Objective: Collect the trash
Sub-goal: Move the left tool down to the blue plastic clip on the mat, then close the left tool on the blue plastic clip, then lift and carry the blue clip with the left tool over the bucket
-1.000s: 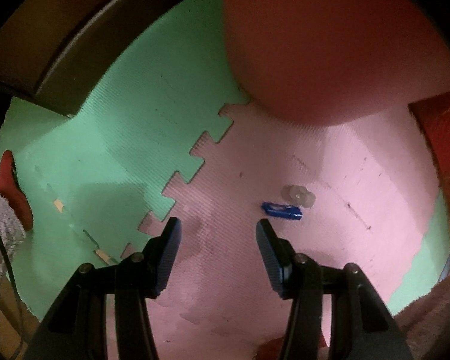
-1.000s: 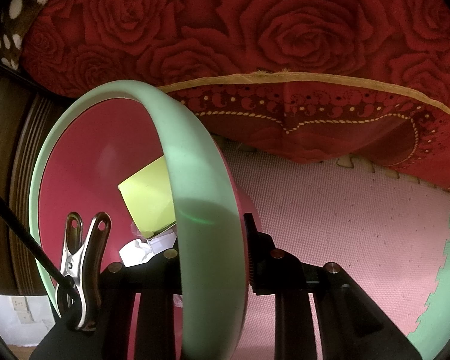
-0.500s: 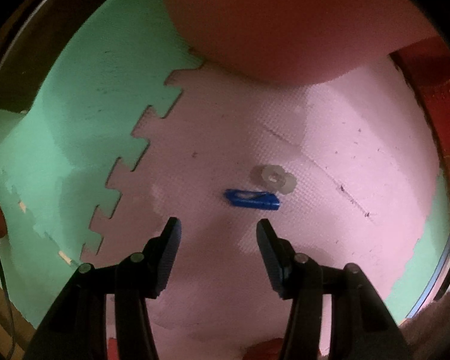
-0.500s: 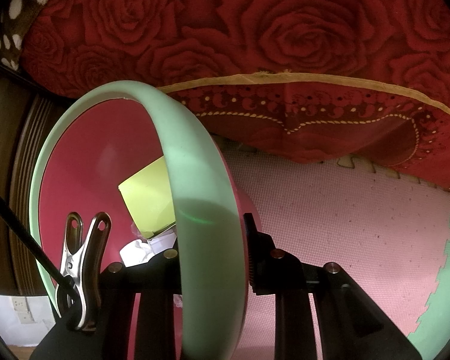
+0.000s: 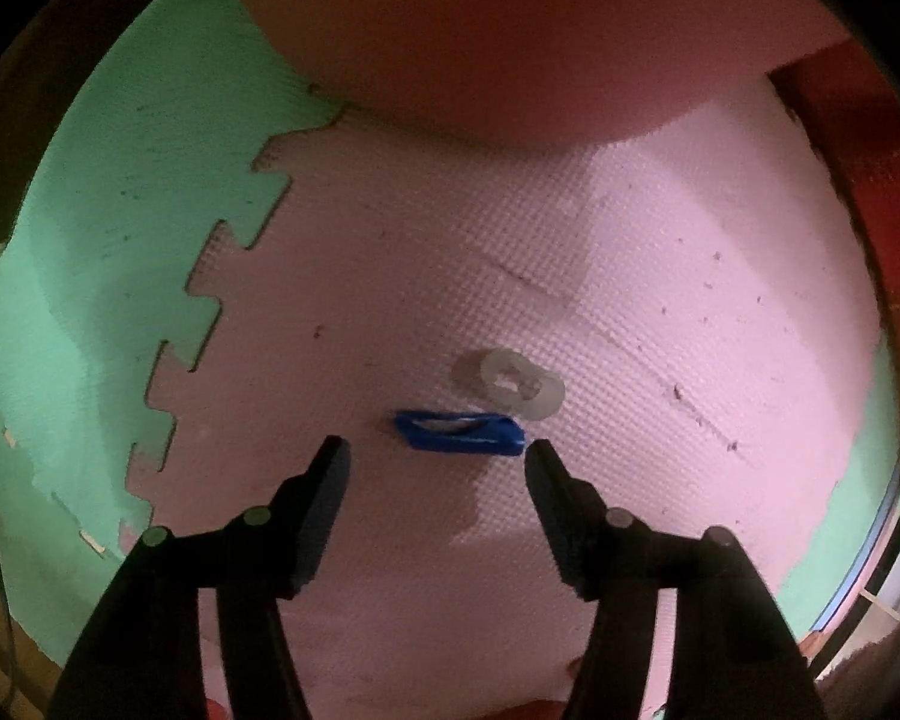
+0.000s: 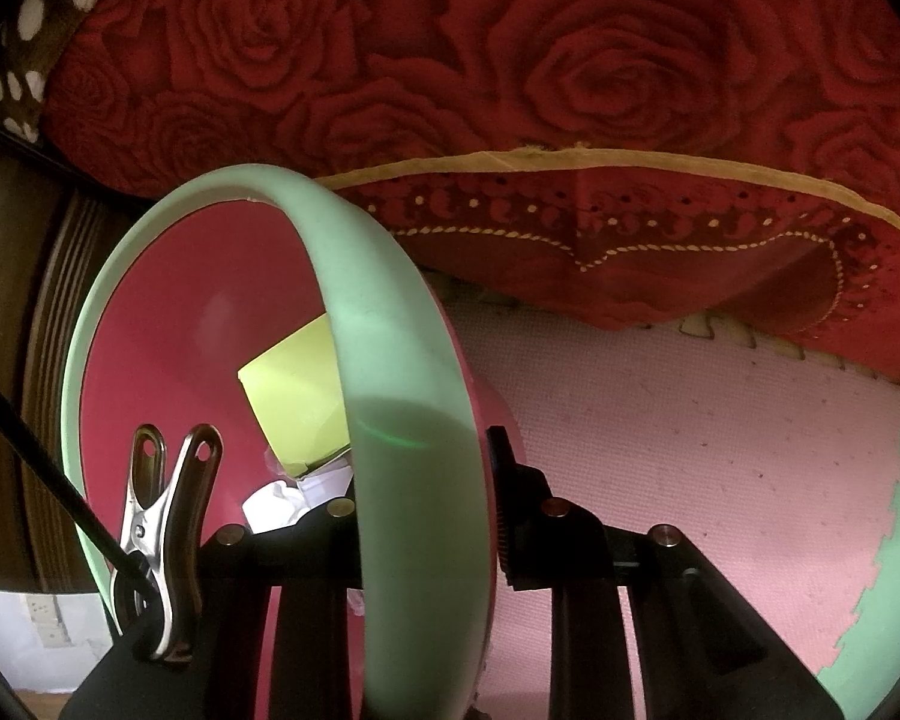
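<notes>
1. Two scraps, a blue wrapper (image 5: pixel 459 432) and a clear plastic ring (image 5: pixel 519 391), lie just ahead of our left gripper (image 5: pixel 437 457), whose jaws have just been widening, empty.
2. Our right gripper (image 6: pixel 417 480) is clamped on the bin rim (image 6: pixel 390 360).

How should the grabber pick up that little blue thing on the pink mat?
Come straight down on the blue scrap, which lies flat on the pink mat, and pinch across its narrow middle. The left gripper, jaws just opened wider and nothing between them yet, probably needs to turn first. Keep clear of the clear plastic ring beside it.
</notes>
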